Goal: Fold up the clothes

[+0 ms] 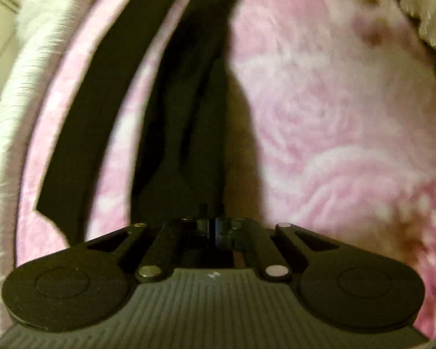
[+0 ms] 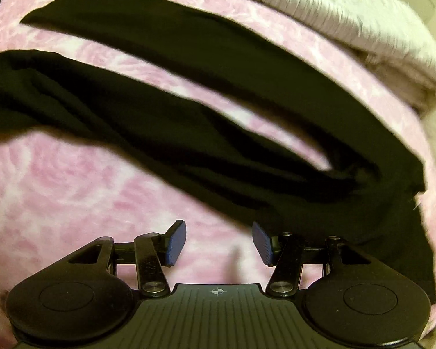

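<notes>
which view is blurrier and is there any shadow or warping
Left wrist view: more motion-smeared, black garment soft-edged, dark shadow right of it on the pink blanket. Right wrist view: sharper near the right gripper, fisheye bends the garment's legs into arcs.

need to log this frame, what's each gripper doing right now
Left gripper: shut on the black garment, which lies on the pink blanket.
Right gripper: open, holding nothing, blue pads apart just short of the garment's edge.
</notes>
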Available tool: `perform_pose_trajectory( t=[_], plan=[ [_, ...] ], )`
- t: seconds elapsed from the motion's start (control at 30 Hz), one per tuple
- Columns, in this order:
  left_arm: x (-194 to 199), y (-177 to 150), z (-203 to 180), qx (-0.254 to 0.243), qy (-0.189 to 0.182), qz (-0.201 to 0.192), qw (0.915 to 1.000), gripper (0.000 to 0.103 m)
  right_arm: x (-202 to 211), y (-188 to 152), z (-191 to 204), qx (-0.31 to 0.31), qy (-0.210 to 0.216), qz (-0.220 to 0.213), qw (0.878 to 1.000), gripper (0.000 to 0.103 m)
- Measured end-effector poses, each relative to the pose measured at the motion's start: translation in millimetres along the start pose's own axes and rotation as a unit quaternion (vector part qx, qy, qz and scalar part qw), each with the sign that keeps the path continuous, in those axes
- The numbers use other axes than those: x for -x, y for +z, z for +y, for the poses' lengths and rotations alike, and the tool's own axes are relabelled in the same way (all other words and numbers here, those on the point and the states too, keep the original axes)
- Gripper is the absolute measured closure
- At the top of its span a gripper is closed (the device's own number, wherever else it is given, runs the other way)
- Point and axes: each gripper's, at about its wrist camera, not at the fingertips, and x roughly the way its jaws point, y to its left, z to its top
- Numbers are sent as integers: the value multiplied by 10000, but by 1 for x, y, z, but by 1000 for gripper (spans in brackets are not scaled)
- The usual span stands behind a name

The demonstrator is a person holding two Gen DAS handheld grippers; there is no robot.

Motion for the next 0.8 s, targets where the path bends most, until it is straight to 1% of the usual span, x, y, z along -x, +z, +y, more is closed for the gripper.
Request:
perform_pose_trajectory(
  t=[0.07,0.1,0.17,0.23,0.3,0.37,0.4,0.43,0.53,0.6,0.7,0.77,0.8],
  plan=[
    [24,-19,6,-5,-157,28,9999,103,4,1,-18,-84,-90,-155,9998,49],
    [26,-27,6,14,-281,169,9995,103,4,3,-28,-182,-108,-236,9995,49],
    [22,-34,4,89,-487,348,9982,102,-6,8,-38,-328,-11,-171,9993,49],
    [18,-36,2,174,-738,408,9963,103,-16,13,-48,-474,85,-107,9988,49],
    [22,-37,-2,167,-1120,327,9930,103,-26,18,-58,-620,181,-42,9979,49],
    [28,-41,-12,0,-1609,261,9866,103,-36,23,-68,-765,278,22,9967,49],
    [31,-44,-18,-136,-1742,307,9841,103,-41,25,-73,-838,326,54,9959,49],
    [32,-46,-23,-210,-1755,384,9835,103,-45,28,-77,-910,374,87,9951,49],
    [32,-45,-23,23,-1796,582,9820,103,-59,35,-92,-1128,510,176,9921,49],
    [30,-42,-25,-90,-1905,672,9793,103,-47,25,-101,-1300,438,80,9905,49],
    [28,-34,-23,-87,-2149,757,9737,103,-29,11,-113,-1549,320,-67,9874,49],
    [29,-30,-26,-136,-2278,813,9702,103,-32,11,-127,-1568,75,-225,9873,49],
    [29,-27,-28,-160,-2343,841,9684,103,-42,15,-134,-1635,0,-190,9864,49]
  ],
)
